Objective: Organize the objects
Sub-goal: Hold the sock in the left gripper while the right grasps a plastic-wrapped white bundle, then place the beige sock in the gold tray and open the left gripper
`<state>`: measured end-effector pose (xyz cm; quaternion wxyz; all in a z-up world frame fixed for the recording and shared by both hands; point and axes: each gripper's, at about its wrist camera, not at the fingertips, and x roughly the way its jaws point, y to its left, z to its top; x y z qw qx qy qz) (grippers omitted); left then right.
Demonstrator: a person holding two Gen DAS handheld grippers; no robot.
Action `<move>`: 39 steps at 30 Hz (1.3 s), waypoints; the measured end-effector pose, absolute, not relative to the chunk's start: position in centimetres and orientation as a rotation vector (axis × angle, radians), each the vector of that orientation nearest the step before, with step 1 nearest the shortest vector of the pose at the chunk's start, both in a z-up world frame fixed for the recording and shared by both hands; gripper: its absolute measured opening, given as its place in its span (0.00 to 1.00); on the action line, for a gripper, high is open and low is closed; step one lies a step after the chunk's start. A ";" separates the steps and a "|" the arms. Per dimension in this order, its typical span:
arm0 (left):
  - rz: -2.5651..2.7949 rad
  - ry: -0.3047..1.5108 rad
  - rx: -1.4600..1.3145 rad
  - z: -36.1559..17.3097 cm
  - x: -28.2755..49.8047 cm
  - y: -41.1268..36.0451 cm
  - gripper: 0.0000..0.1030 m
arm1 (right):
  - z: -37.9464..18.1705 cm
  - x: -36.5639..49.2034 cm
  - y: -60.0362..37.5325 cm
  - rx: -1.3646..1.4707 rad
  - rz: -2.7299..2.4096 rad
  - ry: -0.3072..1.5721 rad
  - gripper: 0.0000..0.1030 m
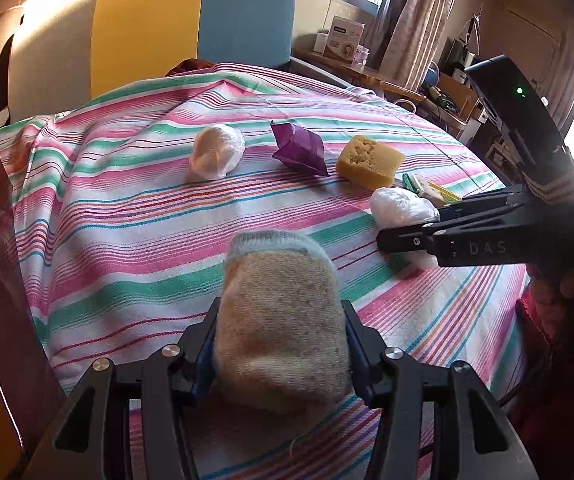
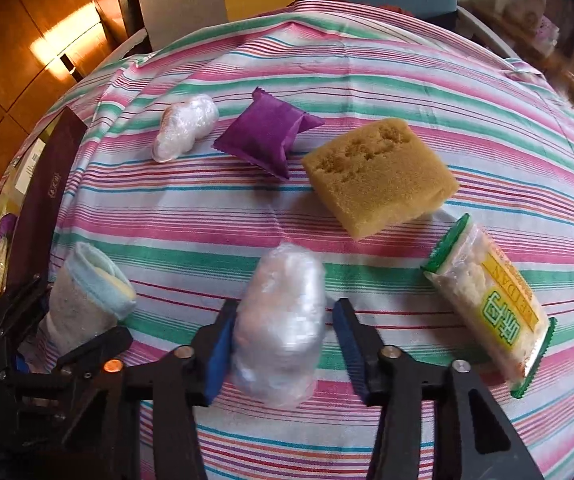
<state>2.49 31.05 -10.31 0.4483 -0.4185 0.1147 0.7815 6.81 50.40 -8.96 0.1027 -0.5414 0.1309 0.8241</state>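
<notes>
Striped cloth bears the sponge; nearer than it, a wrapped bundle lies lengthwise between the right gripper, touching one pad only. Left gripper clamps a sock.

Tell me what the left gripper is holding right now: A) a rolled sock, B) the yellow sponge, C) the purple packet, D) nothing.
A: the left gripper has its pads pressed on both sides of the rolled sock, while the sponge and purple packet lie apart on the striped cloth.
</notes>
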 end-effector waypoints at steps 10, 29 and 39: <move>1.946 0.359 -1.017 -10.3 2.9 31.5 0.52 | -9.2 6.6 50.3 -1.622 2.449 0.288 0.36; 2.117 -0.110 -1.121 -0.1 -2.7 15.8 0.50 | -9.2 7.0 50.0 -1.598 2.485 0.202 0.37; 2.322 -0.261 -1.473 -7.1 -10.6 6.1 0.50 | -9.2 6.8 49.5 -1.597 2.481 0.164 0.37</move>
